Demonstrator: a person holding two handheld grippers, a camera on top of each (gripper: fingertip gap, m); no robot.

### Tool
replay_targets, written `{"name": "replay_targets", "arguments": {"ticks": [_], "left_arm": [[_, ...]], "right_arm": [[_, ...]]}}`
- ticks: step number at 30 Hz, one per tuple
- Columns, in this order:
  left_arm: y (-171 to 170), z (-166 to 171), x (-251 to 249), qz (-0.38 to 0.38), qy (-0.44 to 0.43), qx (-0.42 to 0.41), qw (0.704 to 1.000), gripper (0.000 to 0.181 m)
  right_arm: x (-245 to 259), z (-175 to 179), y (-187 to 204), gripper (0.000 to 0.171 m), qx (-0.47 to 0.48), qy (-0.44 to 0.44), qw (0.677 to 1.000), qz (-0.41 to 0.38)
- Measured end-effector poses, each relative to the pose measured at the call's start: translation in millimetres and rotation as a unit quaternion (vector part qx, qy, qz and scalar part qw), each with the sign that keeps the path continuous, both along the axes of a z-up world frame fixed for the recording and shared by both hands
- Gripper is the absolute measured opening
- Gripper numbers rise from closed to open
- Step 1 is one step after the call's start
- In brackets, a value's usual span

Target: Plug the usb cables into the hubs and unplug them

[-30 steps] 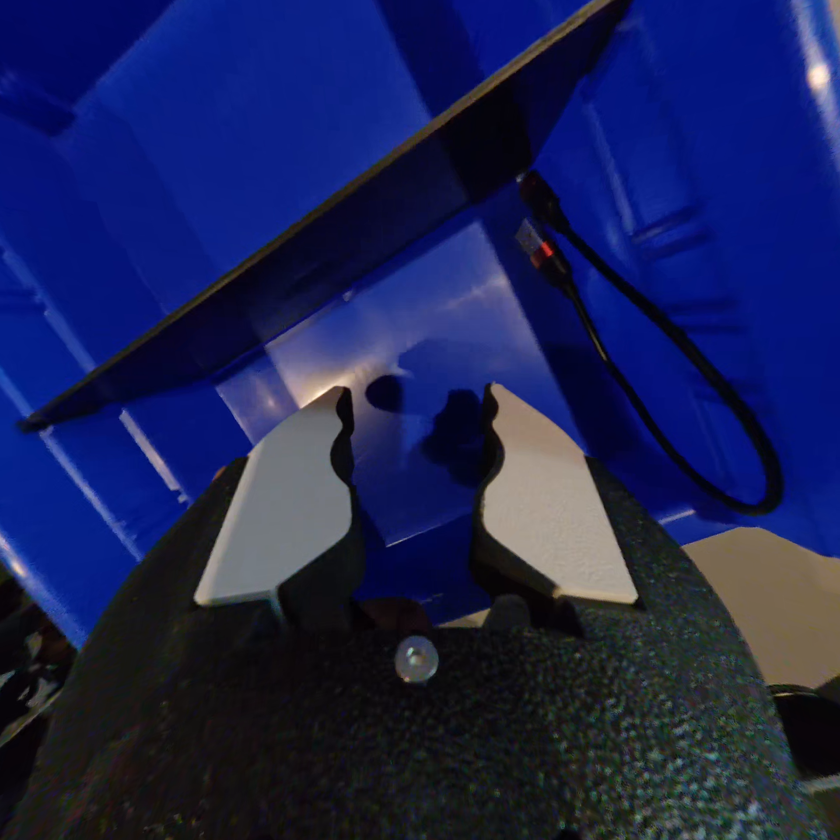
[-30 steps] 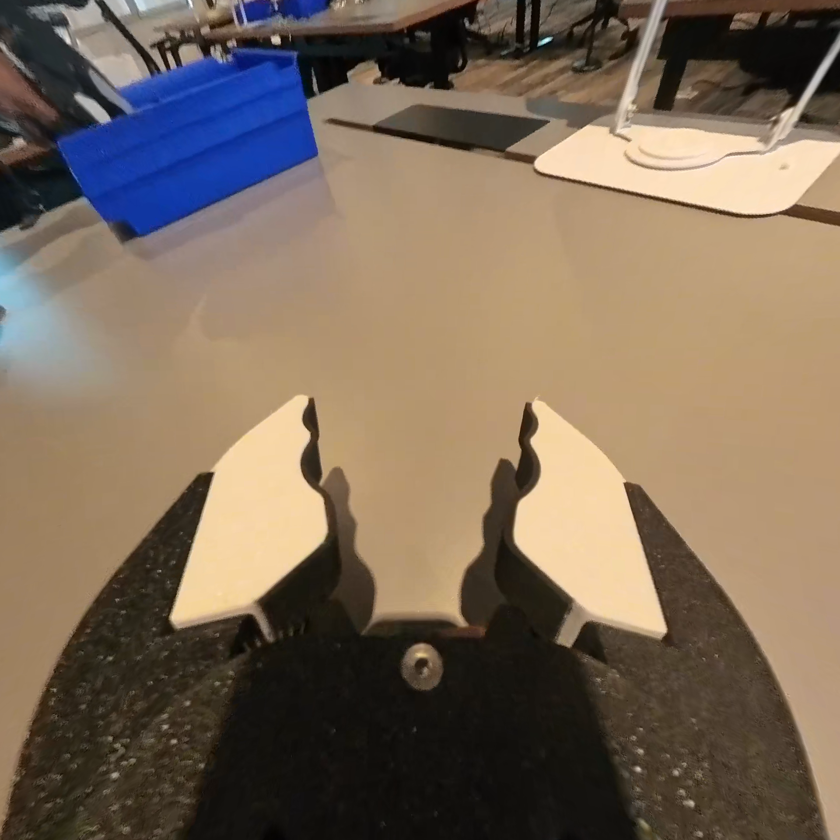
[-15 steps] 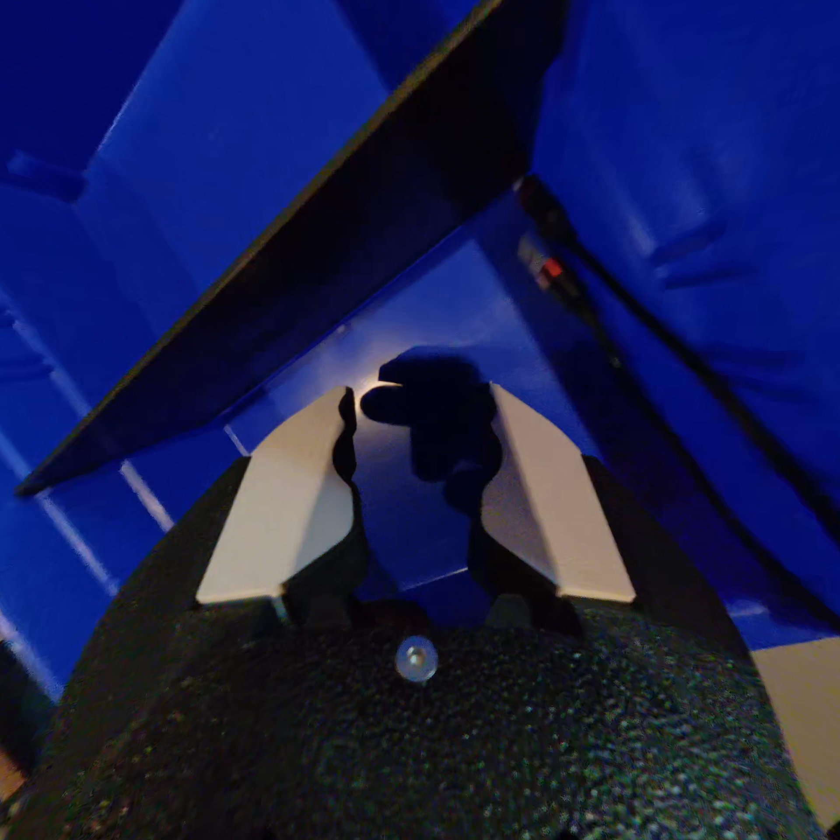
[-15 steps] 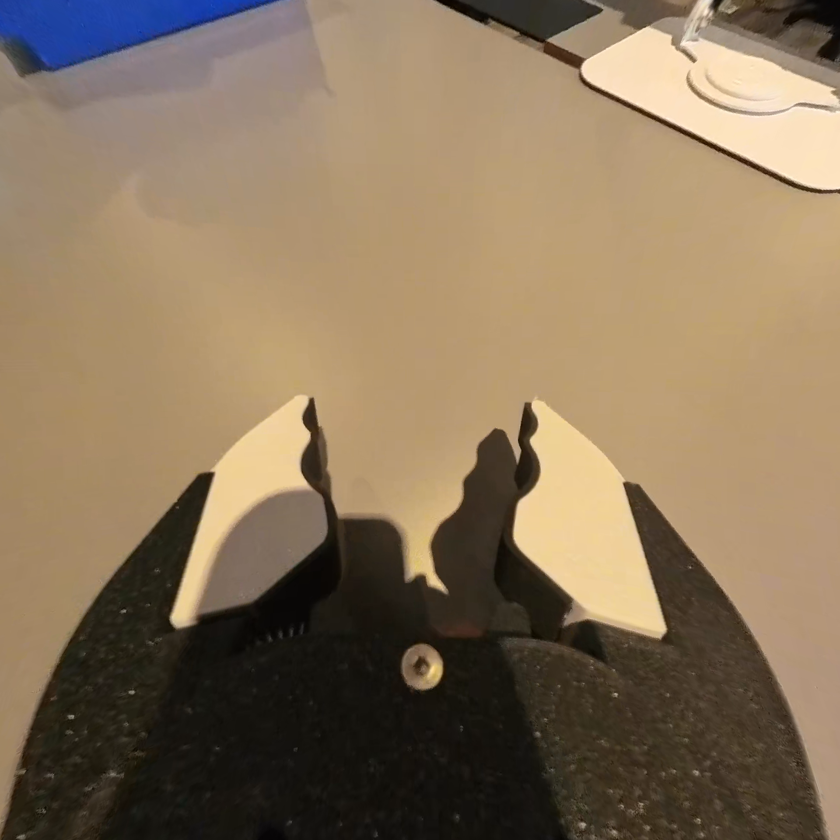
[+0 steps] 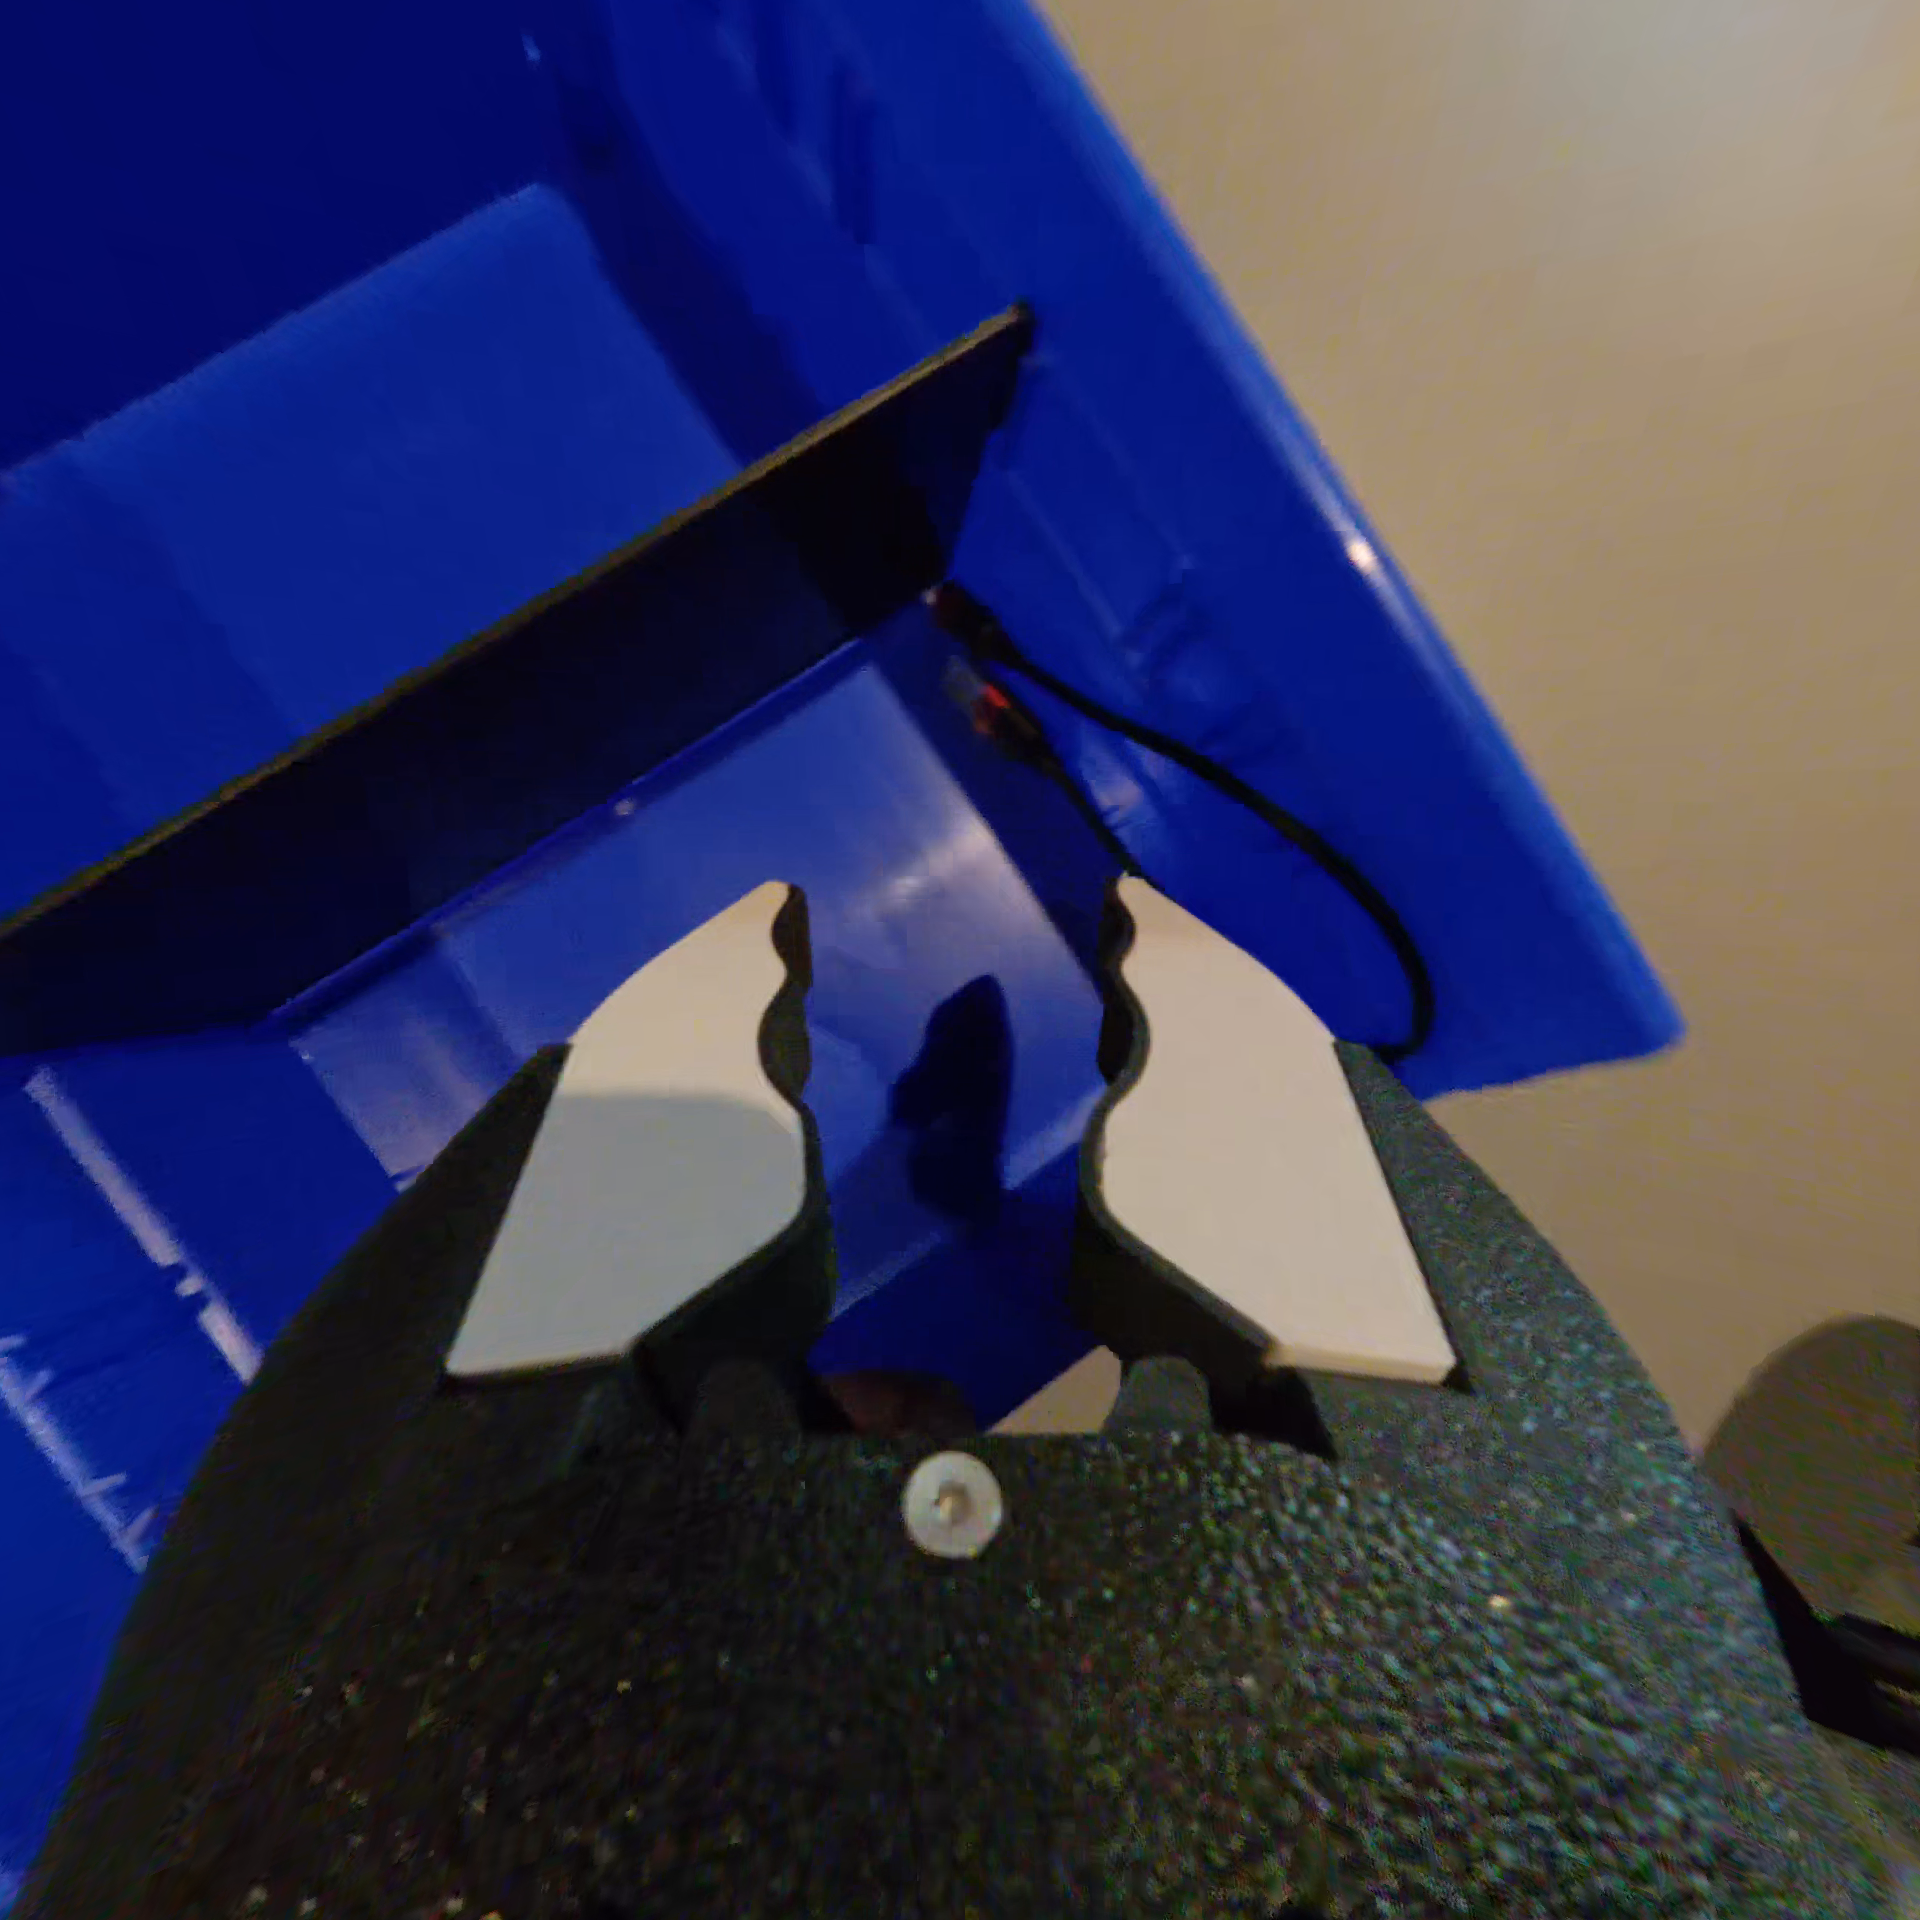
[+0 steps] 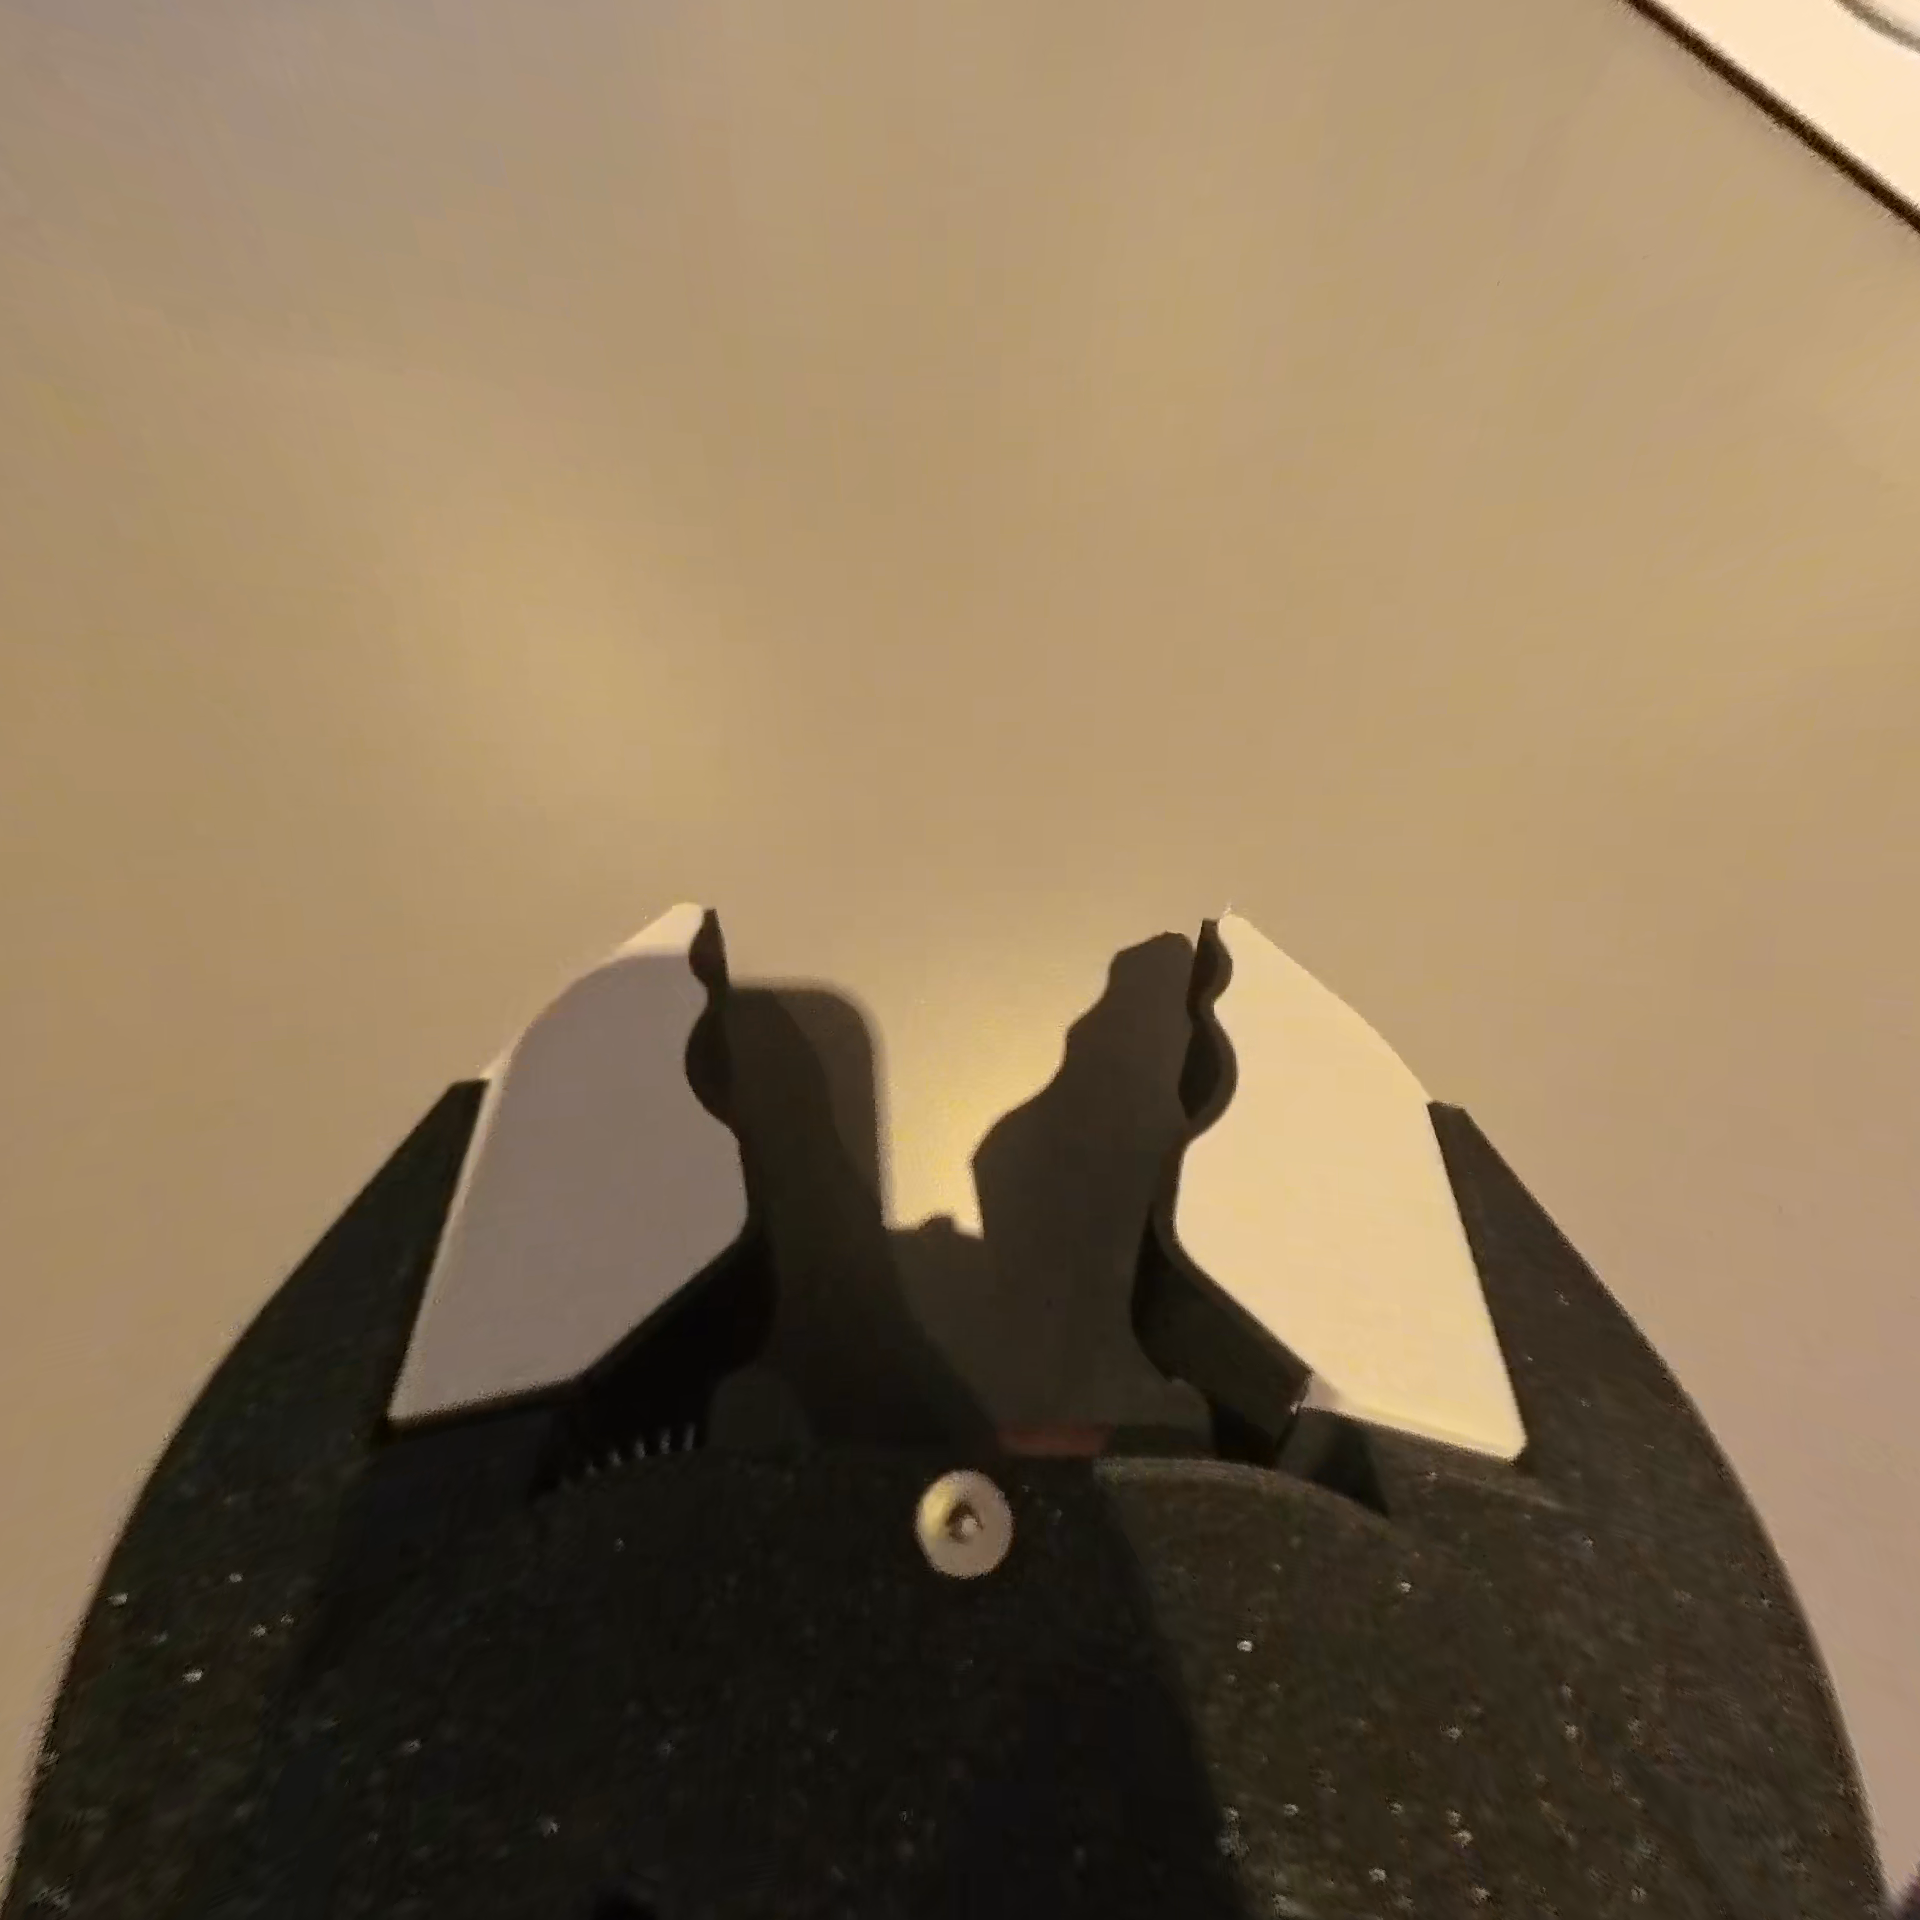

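Observation:
In the left wrist view a black USB cable [image 5: 1320, 842] lies looped inside a blue bin [image 5: 1247, 436], along its right wall. Its plug with a red mark [image 5: 982, 707] points at the corner by a black divider [image 5: 520, 748]. My left gripper [image 5: 951, 894] is open and empty, above the bin's near compartment, left of the cable. My right gripper [image 6: 956, 920] is open and empty, close over the bare tan table [image 6: 935, 468]. No hub is in view.
The blue bin stands on the tan table [image 5: 1610, 520]. A dark object [image 5: 1839, 1507] sits at the lower right edge of the left wrist view. A white mat's corner [image 6: 1860, 94] shows at the top right of the right wrist view. The grippers' ends are close to 50 cm from one another.
My left gripper has pulled back and up from the bin, so the bin's rim and the table now show. My right gripper has tilted down closer to the table; the bin left its view.

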State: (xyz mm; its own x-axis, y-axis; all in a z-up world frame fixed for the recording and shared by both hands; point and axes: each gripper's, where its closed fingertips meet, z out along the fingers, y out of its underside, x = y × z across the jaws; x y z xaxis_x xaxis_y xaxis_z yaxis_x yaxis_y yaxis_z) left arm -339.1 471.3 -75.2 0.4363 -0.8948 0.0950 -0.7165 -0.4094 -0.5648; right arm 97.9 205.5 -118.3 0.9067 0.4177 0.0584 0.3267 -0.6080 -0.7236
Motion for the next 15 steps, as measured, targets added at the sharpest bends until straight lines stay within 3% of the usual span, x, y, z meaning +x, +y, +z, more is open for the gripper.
{"name": "replay_targets", "arguments": {"ticks": [8,15], "left_arm": [[-29,21,18,-0.068,-0.088,-0.015,0.994,0.055],[-32,0,14,-0.085,-0.024,-0.02,0.996,0.061]], "right_arm": [[0,-7,2,0.086,-0.024,-0.013,1.0,-0.001],[1,-7,3,0.085,-0.02,-0.017,1.0,-0.006]]}}
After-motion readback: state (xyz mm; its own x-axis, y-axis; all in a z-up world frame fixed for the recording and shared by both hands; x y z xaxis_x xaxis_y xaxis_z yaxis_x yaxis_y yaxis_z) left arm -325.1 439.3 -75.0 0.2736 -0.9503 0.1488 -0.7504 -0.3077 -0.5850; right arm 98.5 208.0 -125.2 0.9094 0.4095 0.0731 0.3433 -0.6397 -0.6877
